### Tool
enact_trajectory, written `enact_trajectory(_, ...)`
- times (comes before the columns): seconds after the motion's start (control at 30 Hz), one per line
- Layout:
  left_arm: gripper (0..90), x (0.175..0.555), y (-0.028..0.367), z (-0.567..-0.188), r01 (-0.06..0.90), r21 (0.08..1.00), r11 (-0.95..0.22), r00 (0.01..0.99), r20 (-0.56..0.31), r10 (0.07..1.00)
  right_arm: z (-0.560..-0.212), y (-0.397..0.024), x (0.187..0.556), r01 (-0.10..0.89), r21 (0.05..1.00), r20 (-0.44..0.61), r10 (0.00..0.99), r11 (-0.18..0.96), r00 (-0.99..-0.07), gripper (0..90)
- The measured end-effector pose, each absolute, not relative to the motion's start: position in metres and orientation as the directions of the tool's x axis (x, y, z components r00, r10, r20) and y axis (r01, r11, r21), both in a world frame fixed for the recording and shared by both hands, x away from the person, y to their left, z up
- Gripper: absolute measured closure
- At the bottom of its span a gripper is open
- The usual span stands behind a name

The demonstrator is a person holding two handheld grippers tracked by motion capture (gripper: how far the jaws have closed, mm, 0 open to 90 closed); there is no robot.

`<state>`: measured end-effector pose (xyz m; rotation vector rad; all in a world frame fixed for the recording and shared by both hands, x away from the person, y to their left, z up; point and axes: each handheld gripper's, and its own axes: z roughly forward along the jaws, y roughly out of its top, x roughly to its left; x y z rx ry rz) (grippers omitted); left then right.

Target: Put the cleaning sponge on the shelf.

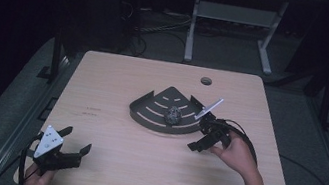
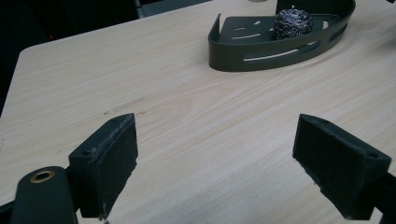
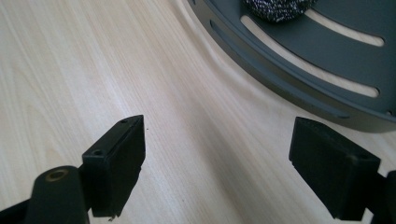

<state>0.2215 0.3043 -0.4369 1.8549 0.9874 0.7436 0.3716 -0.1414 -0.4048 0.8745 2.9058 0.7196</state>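
A dark grey quarter-round slotted tray [image 1: 149, 110] lies in the middle of the wooden table, with a steel-wool scourer ball [image 1: 172, 115] resting inside it. My right gripper [image 1: 199, 137] hovers low over the table just right of the tray's curved rim, jaws open with nothing between them. In the right gripper view the tray rim [image 3: 289, 79] curves past the open gripper [image 3: 217, 140], with the scourer [image 3: 278, 9] at the top edge. My left gripper [image 1: 76, 140] stays open near the front left of the table. In the left gripper view the gripper [image 2: 217, 140] faces the tray [image 2: 261, 49] and scourer [image 2: 293, 22] from afar.
The light wooden table [image 1: 119, 80] has a round cable hole [image 1: 206, 80] at the back right. Bare tabletop separates the left gripper from the tray. Beyond the table stand a metal frame [image 1: 231, 17] and cables on a dark floor.
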Motion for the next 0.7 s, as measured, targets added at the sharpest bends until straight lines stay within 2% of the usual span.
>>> enact_trajectory(0.7, 13.3, 0.222, 0.304, -0.437, 0.332, 0.896, -0.296, 0.503, 0.097, 0.859, -0.42, -0.158, 0.359, 0.543, 0.43, 0.129, 0.546, 0.721, -0.828, 18.1)
